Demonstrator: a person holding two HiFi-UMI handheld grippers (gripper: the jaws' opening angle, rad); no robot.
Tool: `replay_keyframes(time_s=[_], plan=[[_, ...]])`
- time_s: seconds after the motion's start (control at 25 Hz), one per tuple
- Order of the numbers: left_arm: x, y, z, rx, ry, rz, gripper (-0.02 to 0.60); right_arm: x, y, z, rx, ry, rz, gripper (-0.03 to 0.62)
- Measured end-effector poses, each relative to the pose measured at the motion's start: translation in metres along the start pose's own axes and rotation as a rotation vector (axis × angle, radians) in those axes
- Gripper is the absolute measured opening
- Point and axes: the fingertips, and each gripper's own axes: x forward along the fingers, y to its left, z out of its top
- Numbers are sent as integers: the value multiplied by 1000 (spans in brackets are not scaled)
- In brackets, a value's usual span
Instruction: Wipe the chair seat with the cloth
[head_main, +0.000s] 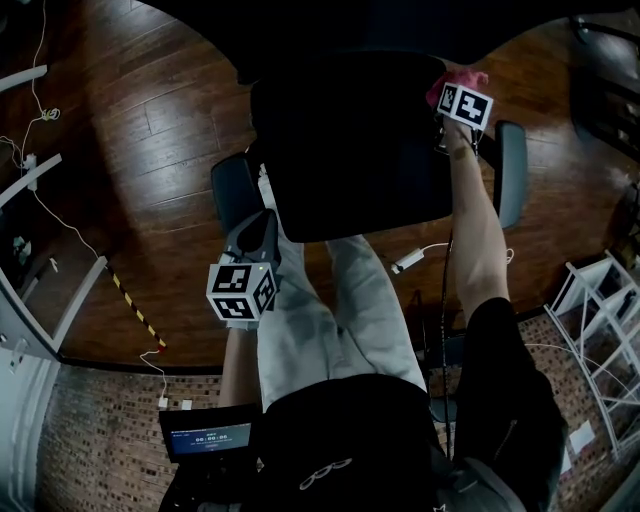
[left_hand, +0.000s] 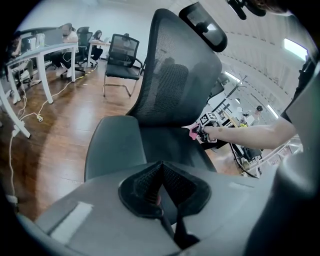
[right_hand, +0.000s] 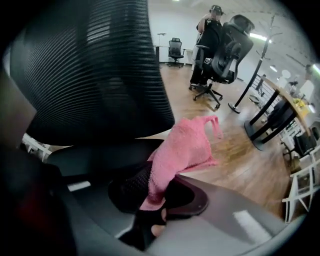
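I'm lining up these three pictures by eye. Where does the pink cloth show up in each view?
Head view: the pink cloth is at the top right, at the far right corner of the chair seat.
Left gripper view: the cloth is a small pink patch right of centre, across the seat.
Right gripper view: the cloth is at the centre, clamped in the right gripper.
Shared landmark: the chair seat.
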Motion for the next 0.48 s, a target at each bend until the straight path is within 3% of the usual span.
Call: replay_keyframes(time_s=[0.48], plan=[[0,-3,1,7,-10,-23,-8,3,217,-67,-243,98,321,64]])
